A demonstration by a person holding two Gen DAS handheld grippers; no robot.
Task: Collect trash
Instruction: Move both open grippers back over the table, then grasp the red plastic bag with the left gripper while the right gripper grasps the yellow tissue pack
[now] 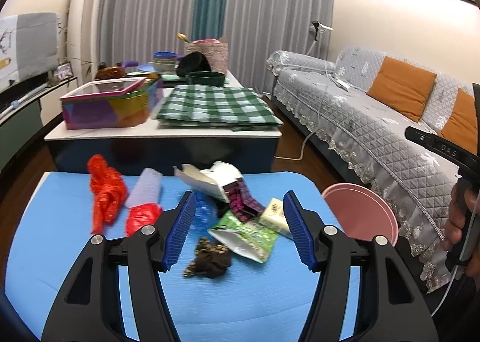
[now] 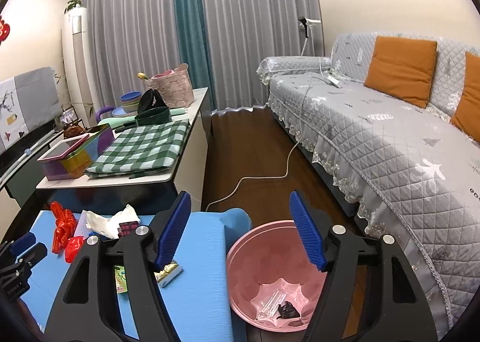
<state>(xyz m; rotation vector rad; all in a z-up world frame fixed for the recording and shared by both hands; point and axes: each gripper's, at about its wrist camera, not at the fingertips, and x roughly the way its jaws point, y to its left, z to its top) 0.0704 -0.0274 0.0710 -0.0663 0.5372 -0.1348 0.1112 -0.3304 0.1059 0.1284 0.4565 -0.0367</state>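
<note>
On blue table (image 1: 75, 222), trash heap lies between open, empty left gripper (image 1: 237, 228) jaws: green foil pouch (image 1: 249, 235) at 12 o'clock, light, crinkly, slippery; pinch flat edge. Right gripper (image 2: 240, 237), apart, empty, hangs over pink bin (image 2: 240, 270).

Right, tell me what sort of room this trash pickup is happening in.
Most likely a home living room: a sofa with a quilted grey cover and orange cushions, floor-length curtains, and a low table stacked with household bits. The trash lies on a blue-topped table beside a pink bin.
</note>
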